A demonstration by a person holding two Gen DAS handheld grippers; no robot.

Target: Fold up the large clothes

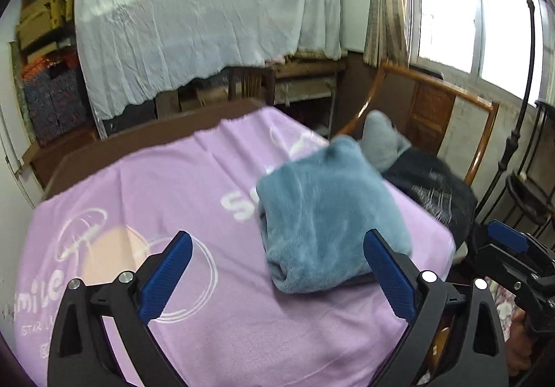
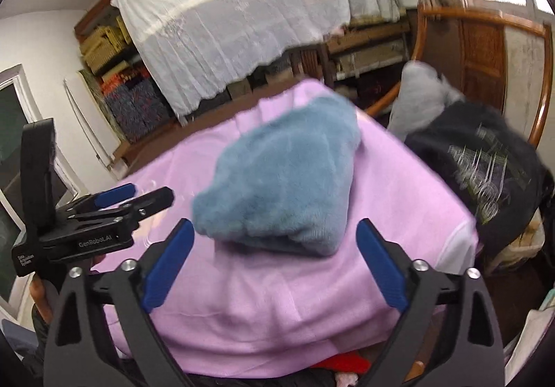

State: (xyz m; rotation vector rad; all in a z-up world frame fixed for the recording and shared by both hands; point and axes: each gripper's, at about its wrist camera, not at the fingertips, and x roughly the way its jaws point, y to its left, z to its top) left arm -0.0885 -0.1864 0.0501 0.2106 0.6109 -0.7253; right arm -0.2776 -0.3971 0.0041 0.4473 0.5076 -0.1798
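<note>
Risk: folded blue fleece [image 1: 329,213] on pink blanket [image 1: 173,186] springing open (bulky pile); left gripper [image 1: 277,276] and right gripper [image 2: 274,265] both spread wide, empty.

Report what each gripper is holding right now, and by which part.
Nothing is held. The left gripper and the right gripper both stand open with empty jaws, and the folded blue fleece lies free on the purple blanket.

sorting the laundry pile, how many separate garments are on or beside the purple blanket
3. A folded fluffy blue fleece garment lies on the purple blanket; a black printed top is heaped at its right edge; a pale grey fuzzy garment sits behind that. More may be hidden.
</note>
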